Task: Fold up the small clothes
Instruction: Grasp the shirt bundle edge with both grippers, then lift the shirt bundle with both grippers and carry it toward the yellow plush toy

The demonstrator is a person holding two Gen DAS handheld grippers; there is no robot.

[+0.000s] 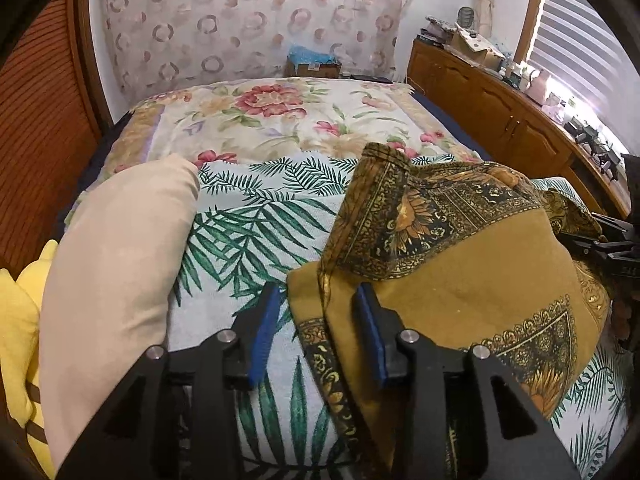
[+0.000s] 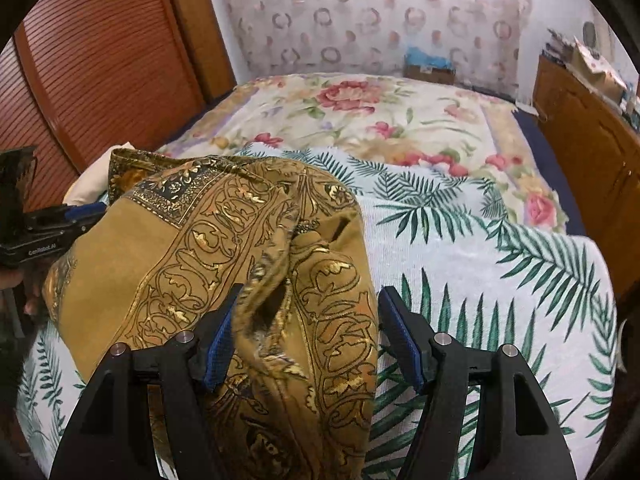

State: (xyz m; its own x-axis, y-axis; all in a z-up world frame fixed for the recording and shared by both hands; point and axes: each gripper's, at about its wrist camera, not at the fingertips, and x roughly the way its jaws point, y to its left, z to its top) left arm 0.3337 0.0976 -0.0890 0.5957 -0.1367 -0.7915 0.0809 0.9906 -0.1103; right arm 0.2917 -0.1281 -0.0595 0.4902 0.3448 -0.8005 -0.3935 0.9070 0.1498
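Observation:
A mustard-gold garment with black and gold ornamental print (image 1: 460,264) lies bunched on a palm-leaf sheet (image 1: 256,220). It also fills the left and middle of the right wrist view (image 2: 248,264). My left gripper (image 1: 318,304) is open, its jaws either side of the garment's left edge. My right gripper (image 2: 308,312) is open wide, with the garment's right part lying between the jaws. The left gripper also shows at the left edge of the right wrist view (image 2: 68,220), against the garment's far side.
A beige cushion (image 1: 116,272) and a yellow plush toy (image 1: 20,320) lie at the left. A floral bedspread (image 1: 280,120) covers the far bed. A wooden cabinet (image 1: 512,120) with clutter runs along the right. A slatted wooden door (image 2: 92,72) stands at the left.

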